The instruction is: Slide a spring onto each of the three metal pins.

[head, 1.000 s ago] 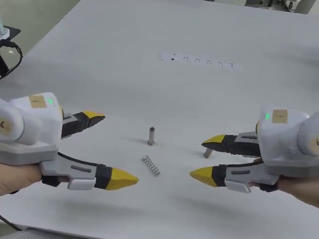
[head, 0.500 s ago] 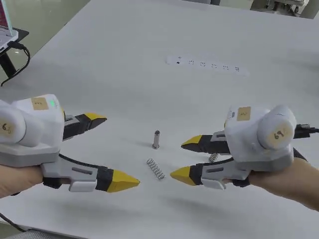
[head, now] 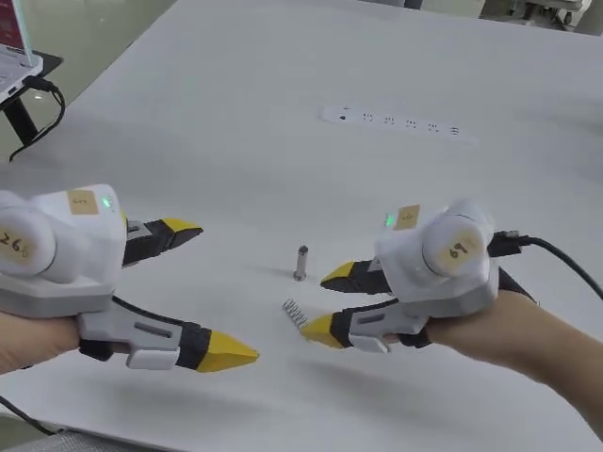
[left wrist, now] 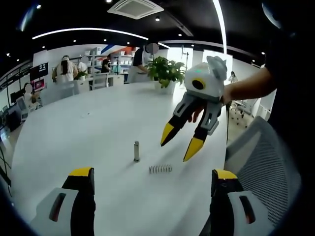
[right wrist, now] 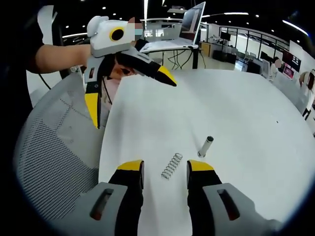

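A short metal pin (head: 301,262) (left wrist: 136,151) (right wrist: 205,146) stands upright on the white table (head: 283,160). A small coil spring (head: 294,312) (left wrist: 160,168) (right wrist: 171,166) lies flat just in front of it. My right gripper (head: 320,303) (right wrist: 165,165) (left wrist: 177,150) is open, low over the table, and its yellow tips reach the spring's end without closing on it. Further left, my left gripper (head: 209,290) (left wrist: 152,173) (right wrist: 132,101) is held wide open and holds nothing, well short of the spring and pin.
A white power strip (head: 400,122) lies across the far middle of the table. A laptop (head: 11,42) and a black cable (head: 42,104) sit off the table's left edge. A mesh chair (left wrist: 266,162) (right wrist: 54,147) stands at the near edge.
My right gripper has moved left and forward to the spring beside the pin; its body now covers a second spring that lay on the right. The left gripper has stayed put.
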`<state>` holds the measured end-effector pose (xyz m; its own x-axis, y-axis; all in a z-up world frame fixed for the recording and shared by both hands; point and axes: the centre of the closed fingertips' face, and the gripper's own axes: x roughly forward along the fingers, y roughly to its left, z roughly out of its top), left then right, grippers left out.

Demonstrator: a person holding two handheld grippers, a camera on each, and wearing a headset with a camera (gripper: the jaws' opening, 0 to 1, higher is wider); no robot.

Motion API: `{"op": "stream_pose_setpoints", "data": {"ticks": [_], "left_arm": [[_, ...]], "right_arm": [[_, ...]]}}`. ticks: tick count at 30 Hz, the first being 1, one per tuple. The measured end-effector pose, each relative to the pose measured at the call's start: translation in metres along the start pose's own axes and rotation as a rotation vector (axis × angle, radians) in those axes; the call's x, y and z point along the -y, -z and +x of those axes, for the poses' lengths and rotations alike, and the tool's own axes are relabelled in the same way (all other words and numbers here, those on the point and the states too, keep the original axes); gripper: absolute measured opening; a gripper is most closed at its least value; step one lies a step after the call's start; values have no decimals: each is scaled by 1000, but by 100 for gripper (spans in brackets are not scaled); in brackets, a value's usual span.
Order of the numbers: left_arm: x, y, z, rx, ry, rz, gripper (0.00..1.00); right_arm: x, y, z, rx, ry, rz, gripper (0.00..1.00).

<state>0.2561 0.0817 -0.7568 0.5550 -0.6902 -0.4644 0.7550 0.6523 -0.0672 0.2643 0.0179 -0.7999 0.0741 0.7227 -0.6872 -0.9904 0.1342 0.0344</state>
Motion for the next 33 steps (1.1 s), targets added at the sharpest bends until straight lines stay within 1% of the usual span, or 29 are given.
{"op": "stream_pose_setpoints", "data": {"ticks": [5,8,13,17,20,23,26,33], "left_arm": [[-1,3,-3,-6,-6,0,96],[-2,3,-4,-7,-10,1,95],[-5,1,-6,2,-26,-6,95],[-6,0,-5,7,-28,-9,95],[-6,0,-5,8,-28,-11,94],[-5,0,-5,8,-28,-13,94],[-5,1,-6,6,-30,-15,94],[-7,3,-7,12,-40,-24,94]], "right_arm": [[2,6,9,-25,1,16,32],[3,9,14,-28,0,62,32],[9,12,22,-52,28,82,27],[12,12,26,-66,39,112,27],[13,16,30,-86,50,126,24],[12,20,33,-98,50,143,22],[10,27,37,-129,47,146,22],[4,35,42,-146,34,149,21]]}}
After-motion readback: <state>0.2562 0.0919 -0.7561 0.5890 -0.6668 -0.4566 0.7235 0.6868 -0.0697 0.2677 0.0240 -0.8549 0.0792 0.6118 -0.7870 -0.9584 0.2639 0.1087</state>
